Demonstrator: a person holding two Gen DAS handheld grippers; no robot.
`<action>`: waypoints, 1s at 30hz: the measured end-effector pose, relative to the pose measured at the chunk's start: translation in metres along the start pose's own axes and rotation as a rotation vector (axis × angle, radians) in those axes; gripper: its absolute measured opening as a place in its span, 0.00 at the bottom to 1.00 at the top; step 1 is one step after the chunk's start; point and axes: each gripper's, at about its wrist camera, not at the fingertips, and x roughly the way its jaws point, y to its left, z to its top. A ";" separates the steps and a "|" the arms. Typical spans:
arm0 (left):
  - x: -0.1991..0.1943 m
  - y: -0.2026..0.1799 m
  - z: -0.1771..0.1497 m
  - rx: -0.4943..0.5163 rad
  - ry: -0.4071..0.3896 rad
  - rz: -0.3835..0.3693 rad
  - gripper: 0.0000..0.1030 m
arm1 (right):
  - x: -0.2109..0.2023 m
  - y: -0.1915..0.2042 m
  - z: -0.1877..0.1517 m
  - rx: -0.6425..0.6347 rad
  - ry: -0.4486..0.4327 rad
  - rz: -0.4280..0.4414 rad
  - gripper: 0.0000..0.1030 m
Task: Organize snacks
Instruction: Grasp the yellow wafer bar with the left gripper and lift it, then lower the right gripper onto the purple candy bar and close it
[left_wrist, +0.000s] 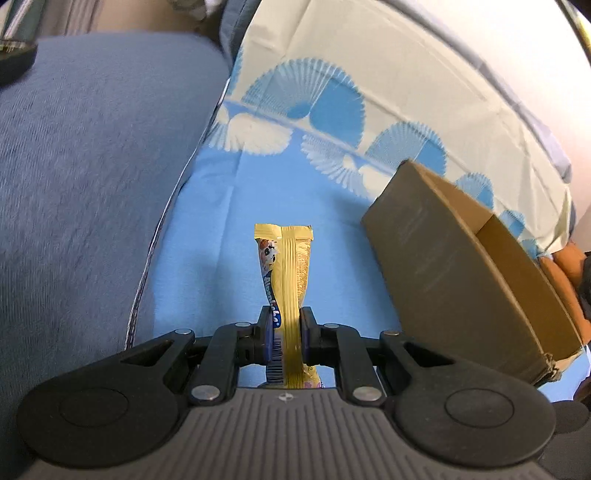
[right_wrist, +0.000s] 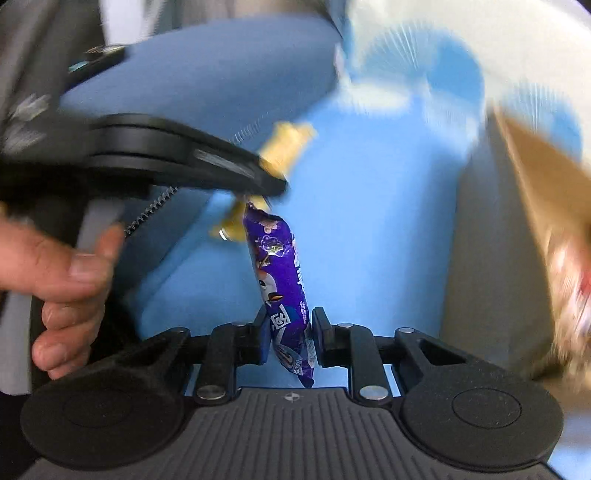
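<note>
In the left wrist view my left gripper (left_wrist: 286, 332) is shut on a yellow snack packet (left_wrist: 286, 254), which sticks out forward over the light blue cloth (left_wrist: 221, 229). An open cardboard box (left_wrist: 461, 266) stands to its right on the cloth. In the right wrist view a purple snack packet (right_wrist: 279, 269) stands upright between the pads of my right gripper (right_wrist: 290, 332), which is shut on it. Further left there, the left gripper (right_wrist: 269, 181) appears from the side with the yellow packet (right_wrist: 290, 142) in it, and a hand (right_wrist: 66, 273) grips its handle. The box (right_wrist: 546, 177) is blurred at the right edge.
A blue-grey blanket (left_wrist: 92, 166) lies left of the cloth, with a dark object (left_wrist: 14, 59) at its far corner. The cloth's cream part with blue fan prints (left_wrist: 332, 92) rises behind. Something orange (left_wrist: 561, 266) shows beyond the box. Blurred red-and-white things (right_wrist: 569, 288) sit below the box.
</note>
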 end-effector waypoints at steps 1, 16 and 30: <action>0.001 -0.001 -0.001 -0.004 0.029 0.008 0.15 | 0.002 -0.009 -0.001 0.052 0.025 0.023 0.23; 0.006 -0.003 -0.010 -0.003 0.186 0.058 0.24 | 0.032 -0.023 -0.012 0.155 -0.110 -0.034 0.45; 0.021 -0.014 -0.015 0.069 0.248 0.086 0.35 | 0.041 -0.017 -0.013 0.110 -0.080 -0.098 0.35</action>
